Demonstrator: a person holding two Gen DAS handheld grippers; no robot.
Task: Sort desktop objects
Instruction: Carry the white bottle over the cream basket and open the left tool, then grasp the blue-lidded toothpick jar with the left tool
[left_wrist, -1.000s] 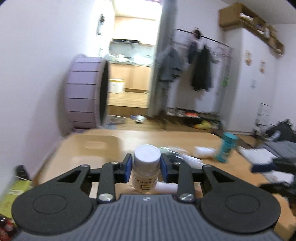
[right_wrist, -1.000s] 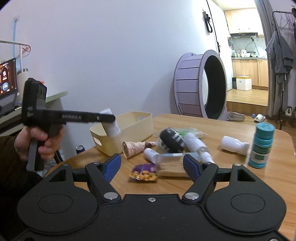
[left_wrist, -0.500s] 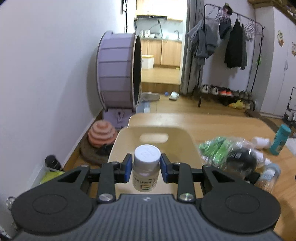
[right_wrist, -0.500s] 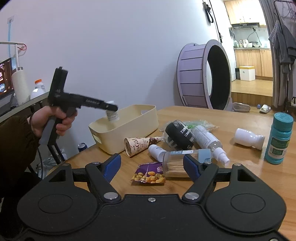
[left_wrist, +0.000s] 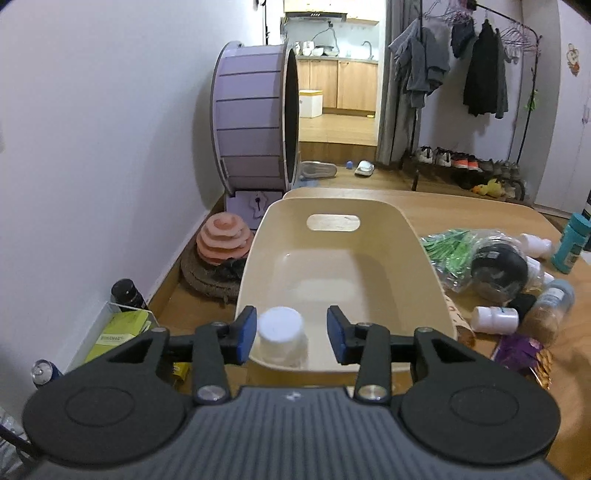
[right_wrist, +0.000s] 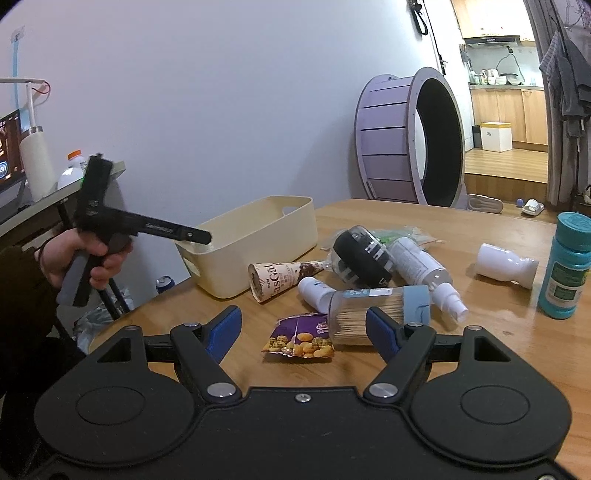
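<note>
My left gripper (left_wrist: 291, 332) is open over the near end of the cream bin (left_wrist: 332, 206). A white-capped bottle (left_wrist: 280, 328) stands loose between its blue pads, inside the bin by the near wall. In the right wrist view a hand holds that left gripper (right_wrist: 201, 236) with its tip over the bin (right_wrist: 258, 236). My right gripper (right_wrist: 303, 330) is open and holds nothing, just above the table. A purple snack packet (right_wrist: 299, 336) and a lying toothpick jar (right_wrist: 369, 314) sit in front of it.
On the wooden table (right_wrist: 498, 332) lie a paper cone (right_wrist: 277, 280), a small white bottle (right_wrist: 314, 291), a black round jar (right_wrist: 362, 258), a spray bottle (right_wrist: 424, 273) and another white bottle (right_wrist: 506, 266). A teal bottle (right_wrist: 567, 266) stands at the right. A purple wheel (right_wrist: 406, 140) stands behind.
My left gripper carried the white bottle over the bin, lowered and opened, letting the bottle go inside. The right gripper has stayed open and hardly moved.
</note>
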